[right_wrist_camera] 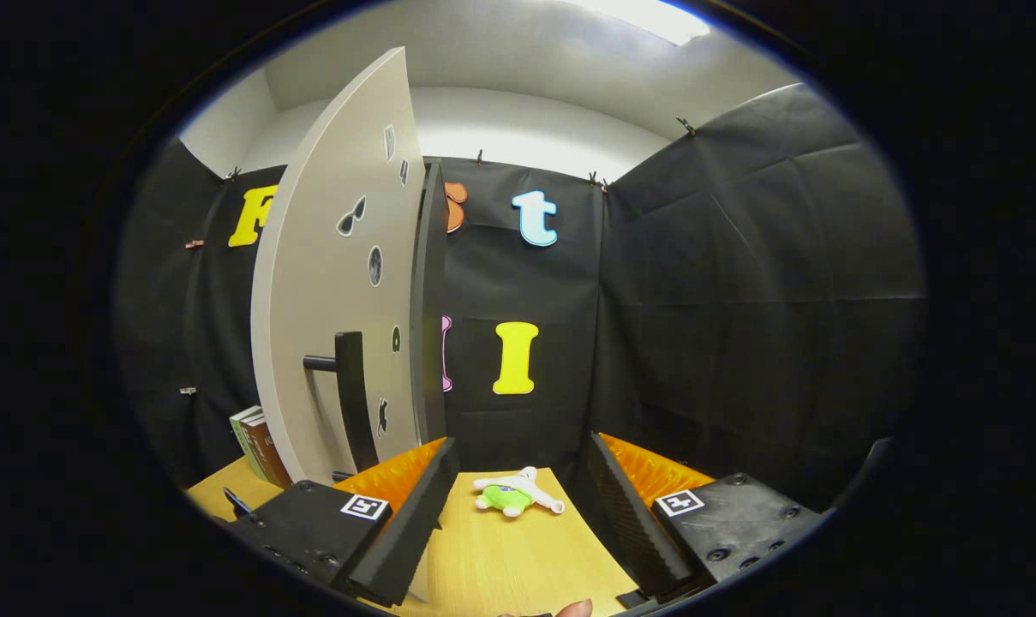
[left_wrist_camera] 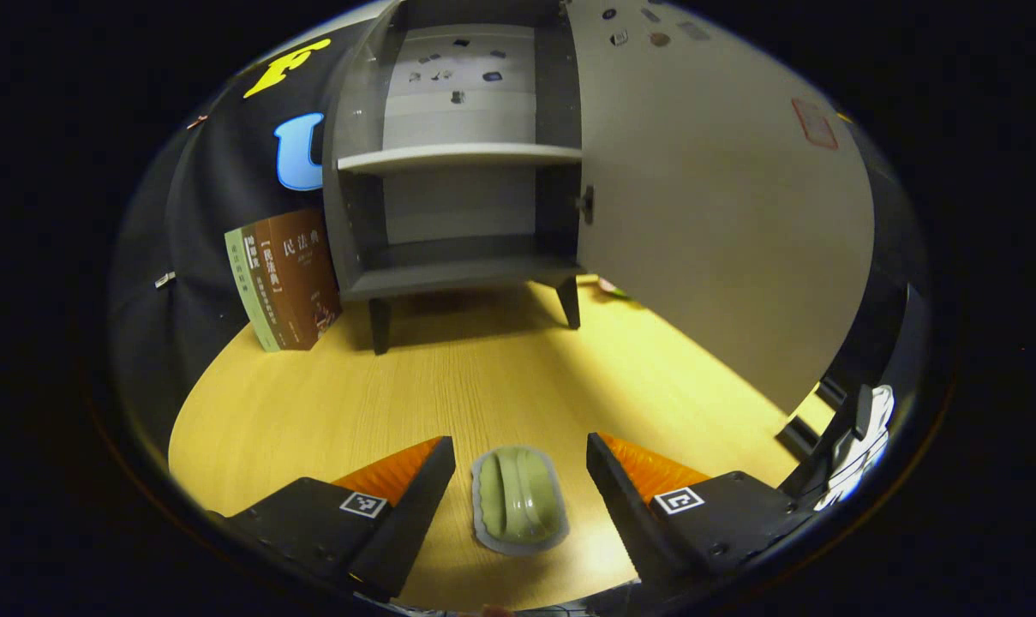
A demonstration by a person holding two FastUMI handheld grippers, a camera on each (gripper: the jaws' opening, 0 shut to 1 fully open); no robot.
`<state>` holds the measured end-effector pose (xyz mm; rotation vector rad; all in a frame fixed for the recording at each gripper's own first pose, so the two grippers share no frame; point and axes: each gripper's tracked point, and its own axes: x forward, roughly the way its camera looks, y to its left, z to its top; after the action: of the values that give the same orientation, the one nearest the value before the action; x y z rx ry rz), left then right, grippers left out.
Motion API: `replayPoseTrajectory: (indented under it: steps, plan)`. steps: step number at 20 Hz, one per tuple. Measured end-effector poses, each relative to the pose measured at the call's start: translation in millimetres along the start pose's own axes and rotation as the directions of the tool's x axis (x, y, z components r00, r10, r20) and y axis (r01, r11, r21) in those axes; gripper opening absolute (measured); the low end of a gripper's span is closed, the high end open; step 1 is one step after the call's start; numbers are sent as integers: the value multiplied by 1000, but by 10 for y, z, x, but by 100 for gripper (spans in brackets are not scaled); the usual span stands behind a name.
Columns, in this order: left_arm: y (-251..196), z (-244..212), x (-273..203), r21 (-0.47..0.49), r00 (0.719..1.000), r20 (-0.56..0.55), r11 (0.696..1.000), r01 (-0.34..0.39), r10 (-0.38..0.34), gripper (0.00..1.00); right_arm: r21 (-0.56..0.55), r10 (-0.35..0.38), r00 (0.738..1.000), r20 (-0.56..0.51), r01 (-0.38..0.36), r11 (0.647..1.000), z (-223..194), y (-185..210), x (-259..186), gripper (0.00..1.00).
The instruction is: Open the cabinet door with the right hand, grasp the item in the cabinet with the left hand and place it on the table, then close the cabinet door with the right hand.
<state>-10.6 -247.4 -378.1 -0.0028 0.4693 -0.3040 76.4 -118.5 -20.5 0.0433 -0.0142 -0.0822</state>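
Note:
The grey cabinet (left_wrist_camera: 462, 274) stands on the table's far side, its door (left_wrist_camera: 723, 214) swung wide to the right and both shelves bare. A pale green oblong item (left_wrist_camera: 518, 501) with a grey rim lies flat on the wooden table (left_wrist_camera: 329, 403). My left gripper (left_wrist_camera: 519, 446) is open around it, with a gap on each side. In the right gripper view the door (right_wrist_camera: 338, 283) is seen from outside, with its black handle (right_wrist_camera: 352, 398) just left of my open right gripper (right_wrist_camera: 522, 444), which holds nothing.
Several books (left_wrist_camera: 284, 278) lean upright against the cabinet's left side. A small green and white plush toy (right_wrist_camera: 513, 495) lies on the table ahead of the right gripper. A black and white object (left_wrist_camera: 856, 446) shows at the far right below the door's edge.

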Motion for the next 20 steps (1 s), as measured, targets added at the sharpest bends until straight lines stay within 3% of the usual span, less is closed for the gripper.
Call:
replayPoseTrajectory:
  steps: [6,9,13,17,20]
  plan:
    - [187,1036,-546,23,987,156,999,-47,43,97,15,11,1000,-10,-11,1000,8,66,47,97]
    - [323,1622,-904,-22,965,251,997,-68,71,97,15,18,1000,-10,-17,1000,4,91,44,97]
    - [644,2299,-1343,-9,932,333,989,-150,144,97,4,31,999,-13,-31,1000,9,155,60,97]
    - [884,2787,-1726,-134,907,379,981,-141,182,99,10,34,999,-8,-34,999,20,217,66,97]
    - [1160,3082,-2015,-165,882,419,973,-160,216,95,27,39,999,-11,-39,999,17,287,69,97]
